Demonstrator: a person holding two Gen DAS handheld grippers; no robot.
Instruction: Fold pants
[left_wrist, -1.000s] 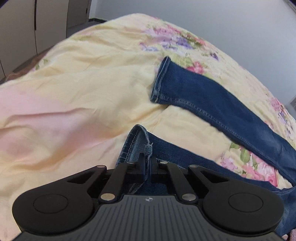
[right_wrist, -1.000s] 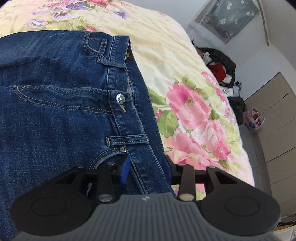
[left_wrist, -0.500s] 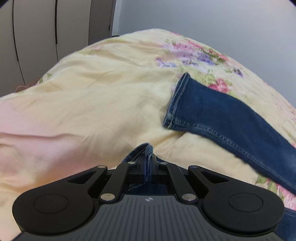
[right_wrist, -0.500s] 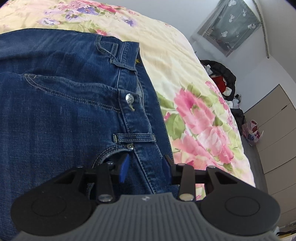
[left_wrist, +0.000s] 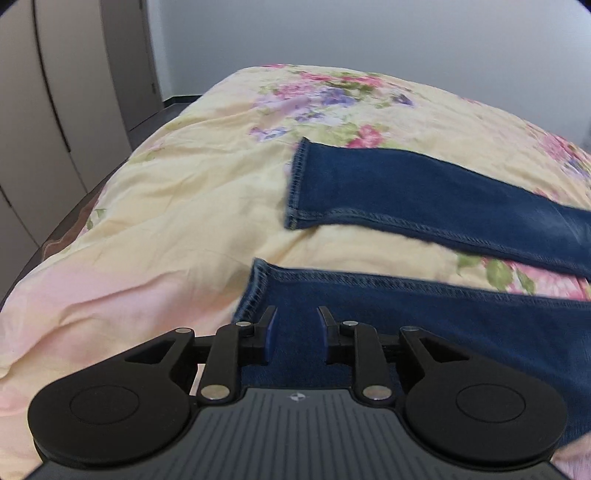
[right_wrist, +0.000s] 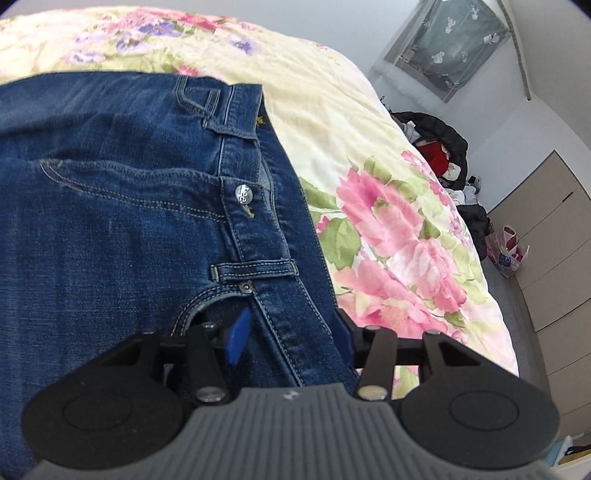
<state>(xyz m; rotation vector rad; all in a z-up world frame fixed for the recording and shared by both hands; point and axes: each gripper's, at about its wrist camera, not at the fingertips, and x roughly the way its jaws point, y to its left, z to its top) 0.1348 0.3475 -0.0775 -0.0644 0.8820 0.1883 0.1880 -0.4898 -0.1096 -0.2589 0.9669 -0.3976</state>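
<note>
Both grippers (left_wrist: 294, 317) (right_wrist: 293, 323) perhaps hide jeans (right_wrist: 110, 229).

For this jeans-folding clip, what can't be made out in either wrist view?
- Left wrist view: the near leg runs under the tongs' body and off the right edge; its upper part is unseen.
- Right wrist view: the waistband passes beneath the right tongs; contact is hidden.
- Right wrist view: the clothes pile is too small to identify.
</note>
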